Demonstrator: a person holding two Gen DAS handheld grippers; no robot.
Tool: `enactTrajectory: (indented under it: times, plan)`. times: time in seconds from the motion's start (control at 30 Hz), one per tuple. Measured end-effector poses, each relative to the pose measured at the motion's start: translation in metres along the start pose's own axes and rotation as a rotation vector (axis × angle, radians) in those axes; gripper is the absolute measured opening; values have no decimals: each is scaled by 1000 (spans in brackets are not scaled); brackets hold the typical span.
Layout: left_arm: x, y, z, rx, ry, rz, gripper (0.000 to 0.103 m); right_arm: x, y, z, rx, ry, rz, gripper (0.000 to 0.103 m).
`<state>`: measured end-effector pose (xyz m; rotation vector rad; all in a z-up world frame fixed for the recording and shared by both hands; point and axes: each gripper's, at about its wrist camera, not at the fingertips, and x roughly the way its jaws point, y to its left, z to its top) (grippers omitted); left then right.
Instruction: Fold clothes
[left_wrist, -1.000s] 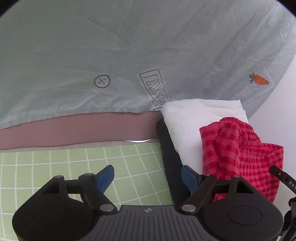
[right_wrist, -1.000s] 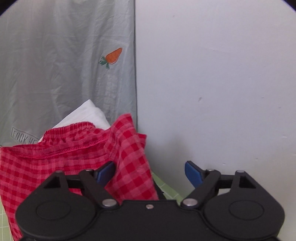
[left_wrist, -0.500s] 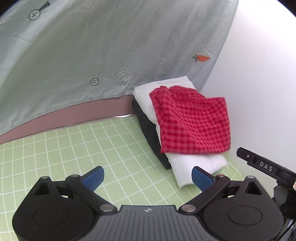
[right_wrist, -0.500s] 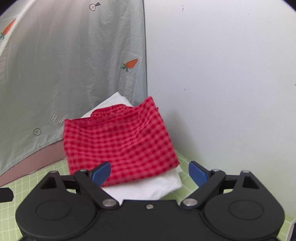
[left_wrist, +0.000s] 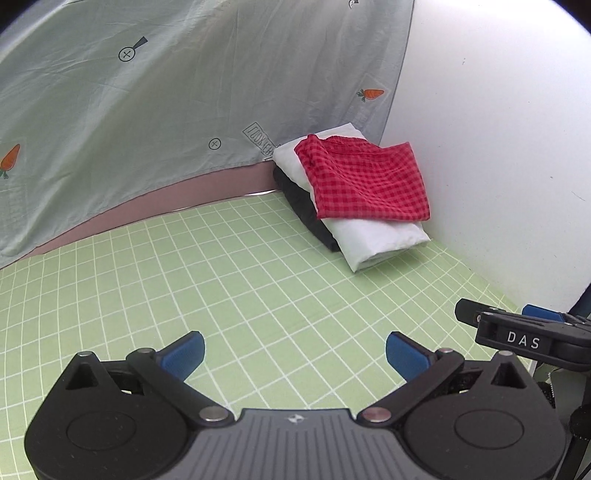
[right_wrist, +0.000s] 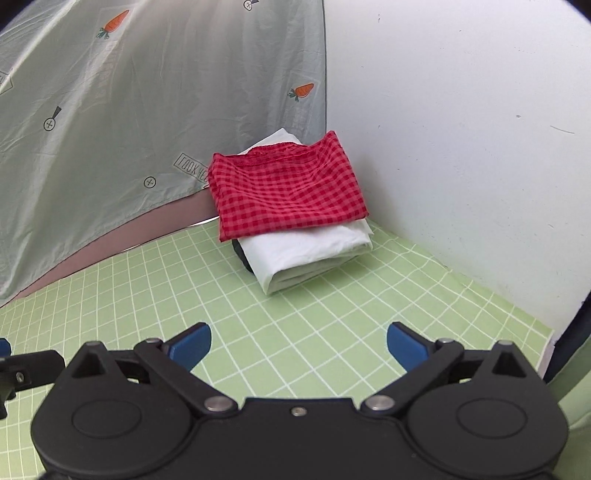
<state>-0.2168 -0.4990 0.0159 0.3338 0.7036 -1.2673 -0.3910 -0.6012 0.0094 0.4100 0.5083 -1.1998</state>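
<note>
The folded red checked garment (left_wrist: 364, 181) lies on top of a stack in the upper right of the left wrist view, and a little above the middle of the right wrist view. Under it there is a folded white garment (left_wrist: 380, 236), and under that a dark garment (left_wrist: 306, 210) of which only the left edge shows. The stack sits in the corner where the green grid worktop (left_wrist: 229, 280) meets the white wall (left_wrist: 498, 147) and the pale grey sheet with carrot prints (left_wrist: 147, 110); I think this corner is chosen so the finished pieces keep out of the folding area in front. The red piece covers the far part of the white one and leaves its near end free, so the pile looks stable. The left gripper (left_wrist: 293, 350) hangs over the bare mat with its blue fingers (left_wrist: 183, 350) spread wide and nothing between them. The right gripper (right_wrist: 298, 343) is the same, fingers (right_wrist: 406, 349) released and empty, well apart from the stack. In the left view the right gripper shows at the right edge, beside the left one. Judging from this, the red garment is already folded and put away, and no other unfolded clothing is visible in these views.
</note>
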Motion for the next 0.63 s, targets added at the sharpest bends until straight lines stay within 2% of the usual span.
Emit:
enactTrajectory:
  times: [0.23,0.63]
  plan:
    - [-27,-6,-27,0,-9,4,103,-36,-6,-26,2,14,-12,103]
    - [-49,-11,-39,19,-23,-2,103,-66,-9,-41,16,2,-28,103]
